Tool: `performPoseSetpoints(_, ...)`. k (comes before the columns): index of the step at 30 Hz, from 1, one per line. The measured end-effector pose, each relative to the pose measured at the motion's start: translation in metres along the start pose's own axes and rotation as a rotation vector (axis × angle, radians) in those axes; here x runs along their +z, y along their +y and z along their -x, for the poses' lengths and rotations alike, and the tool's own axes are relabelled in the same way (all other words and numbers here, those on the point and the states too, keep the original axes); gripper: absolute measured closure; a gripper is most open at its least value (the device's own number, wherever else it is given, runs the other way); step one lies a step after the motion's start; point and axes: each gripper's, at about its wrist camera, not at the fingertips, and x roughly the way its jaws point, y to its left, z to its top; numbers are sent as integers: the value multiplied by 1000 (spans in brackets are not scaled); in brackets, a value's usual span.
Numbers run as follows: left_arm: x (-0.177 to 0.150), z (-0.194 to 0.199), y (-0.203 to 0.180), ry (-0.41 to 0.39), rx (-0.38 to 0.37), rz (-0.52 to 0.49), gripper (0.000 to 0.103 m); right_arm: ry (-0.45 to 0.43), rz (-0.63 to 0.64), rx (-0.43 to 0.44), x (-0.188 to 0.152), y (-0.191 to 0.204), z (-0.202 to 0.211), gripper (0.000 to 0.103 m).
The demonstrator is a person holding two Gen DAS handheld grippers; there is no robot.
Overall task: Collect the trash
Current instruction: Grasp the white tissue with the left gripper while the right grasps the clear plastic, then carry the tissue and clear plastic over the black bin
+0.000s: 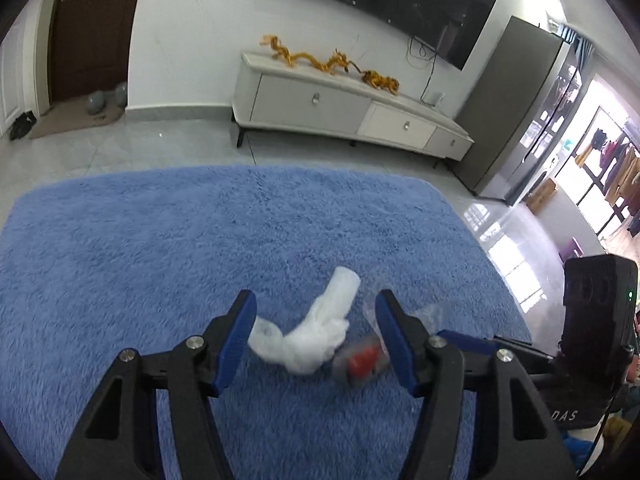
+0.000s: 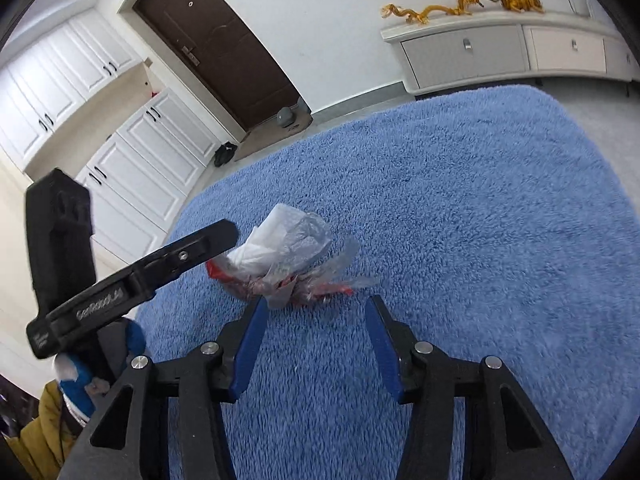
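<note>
My left claw (image 1: 316,312) gapes empty around the tissue (image 1: 316,336); my right claw (image 2: 316,312) is open too. Tissue and wrapper (image 2: 288,276), mid-rug (image 1: 160,260), look light and crushable: I'd pinch the tissue's thick middle.

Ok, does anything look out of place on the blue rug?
Yes: a crumpled white tissue and a clear wrapper with red inside lie together as litter on the blue rug, between the open left gripper.

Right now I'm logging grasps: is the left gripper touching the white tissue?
Cannot tell. In the left wrist view the open left gripper straddles the white tissue; its end meets one pad's outline, blurred.
</note>
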Motion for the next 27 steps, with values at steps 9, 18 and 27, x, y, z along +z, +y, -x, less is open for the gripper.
performPoseSetpoints(9, -10, -23, 4, 98, -35, 14, 78, 9, 2, 50, 2, -5, -10, 96)
performPoseSetpoints(18, -24, 17, -8, 23, -60, 20, 87, -34, 14, 65, -9, 3, 16, 99)
performPoseSetpoints(27, -33, 77, -20, -55, -74, 49, 88, -108, 67, 46, -27, 25, 75, 100)
